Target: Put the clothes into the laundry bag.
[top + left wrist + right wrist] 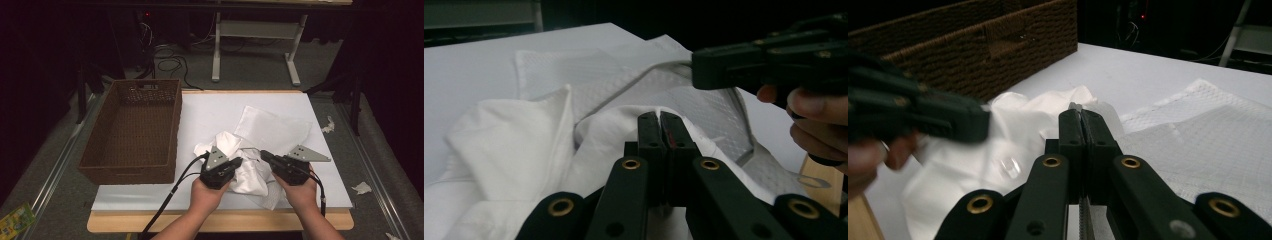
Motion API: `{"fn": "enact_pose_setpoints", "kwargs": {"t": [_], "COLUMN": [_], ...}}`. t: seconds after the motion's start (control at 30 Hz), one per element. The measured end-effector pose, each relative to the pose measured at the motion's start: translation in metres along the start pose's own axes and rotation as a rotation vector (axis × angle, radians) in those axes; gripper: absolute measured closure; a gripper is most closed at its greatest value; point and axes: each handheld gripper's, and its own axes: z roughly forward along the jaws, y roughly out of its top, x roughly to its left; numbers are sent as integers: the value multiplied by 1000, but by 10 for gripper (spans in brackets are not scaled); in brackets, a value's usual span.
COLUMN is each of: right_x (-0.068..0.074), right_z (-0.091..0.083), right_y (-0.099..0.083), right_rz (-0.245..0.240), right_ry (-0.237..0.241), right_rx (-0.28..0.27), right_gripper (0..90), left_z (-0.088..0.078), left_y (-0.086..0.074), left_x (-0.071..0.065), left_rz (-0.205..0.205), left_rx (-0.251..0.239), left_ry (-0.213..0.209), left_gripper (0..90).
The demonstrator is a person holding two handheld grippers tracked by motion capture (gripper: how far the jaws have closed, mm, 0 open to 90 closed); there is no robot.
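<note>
left gripper view: my left gripper [659,116] and right gripper [1080,112] both pinch the crumpled white cloth bag [247,172] thinly — tugging apart could slip a fold.

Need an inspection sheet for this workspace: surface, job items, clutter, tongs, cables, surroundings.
Surface: white sheet over a wooden table.
Job's things: crumpled white garment at the front centre, lying partly on a white mesh bag.
Clutter: brown wicker basket at the left, nothing seen inside.
Grippers: left tongs shut on a fold of the garment; right tongs shut on its cloth, facing the left ones.
Cables: a black cable trails from the left tongs off the front edge.
Surroundings: dark room, paper scraps on the floor at the right, a grey table frame behind.
</note>
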Motion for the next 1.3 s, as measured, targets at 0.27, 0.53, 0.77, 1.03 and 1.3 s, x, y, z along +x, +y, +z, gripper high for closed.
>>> {"fn": "enact_pose_setpoints", "kwargs": {"t": [0.27, 0.53, 0.77, 1.03, 1.3], "right_x": [2, -2, -1, 1, 0], "right_z": [-6, -11, -9, -4, -2], "right_y": [5, 3, 0, -4, -6], "right_rz": [3, 8, 4, -2, 6], "right_ry": [21, 18, 10, 1, 4], "right_rx": [-28, -29, -16, 9, 15], "right_gripper": [899, 899, 898, 898, 898], "left_z": [41, 32, -2, 33, 23], "left_y": [-19, -23, -27, -44, -31], "left_x": [8, 12, 16, 15, 17], "left_rz": [-19, -11, 13, 33, 33], "left_rx": [143, 153, 87, 290, 235], "left_ry": [74, 51, 92, 50, 59], "left_gripper": [874, 660, 188, 479, 784]}}
